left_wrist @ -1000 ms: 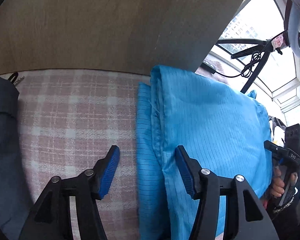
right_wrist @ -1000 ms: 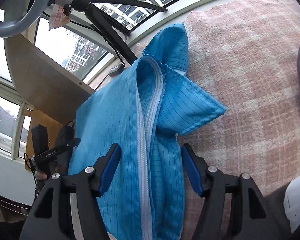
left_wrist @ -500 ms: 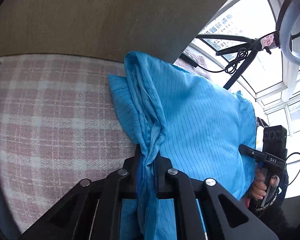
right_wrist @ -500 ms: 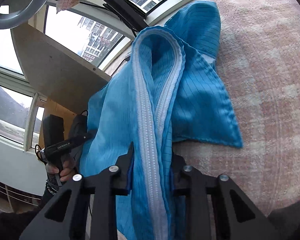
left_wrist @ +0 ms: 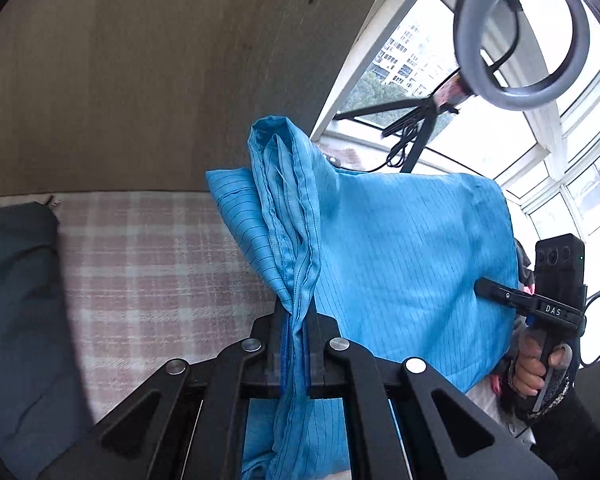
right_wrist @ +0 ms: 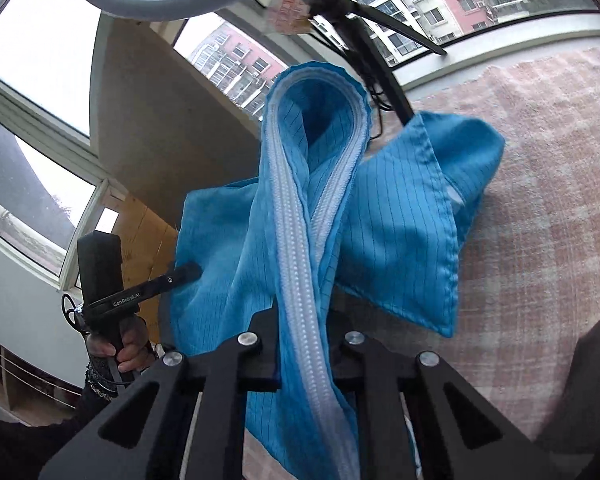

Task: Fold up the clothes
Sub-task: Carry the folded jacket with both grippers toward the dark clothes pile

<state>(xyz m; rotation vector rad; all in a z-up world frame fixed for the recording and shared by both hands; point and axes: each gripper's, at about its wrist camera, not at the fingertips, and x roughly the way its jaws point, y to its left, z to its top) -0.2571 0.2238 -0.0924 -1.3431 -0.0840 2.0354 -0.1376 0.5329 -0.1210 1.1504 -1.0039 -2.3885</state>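
A bright blue pin-striped garment [left_wrist: 400,264] hangs lifted between both grippers above a pink plaid blanket [left_wrist: 148,264]. My left gripper [left_wrist: 296,324] is shut on a bunched hem edge of the garment. My right gripper [right_wrist: 304,328] is shut on the edge with the white zipper [right_wrist: 292,248], which loops up and back down. In the right wrist view a loose panel of the blue garment [right_wrist: 404,232] hangs toward the blanket [right_wrist: 540,216]. Each view shows the other gripper held by a hand at the cloth's far side.
A dark grey cloth [left_wrist: 16,312] lies on the blanket at the left. A wooden board [left_wrist: 140,72] stands behind. A ring light [left_wrist: 520,32] on a black stand [right_wrist: 376,68] rises before the windows.
Both grippers closed on the garment about half a second ago and have since raised it off the blanket; the cloth now hangs stretched between them.
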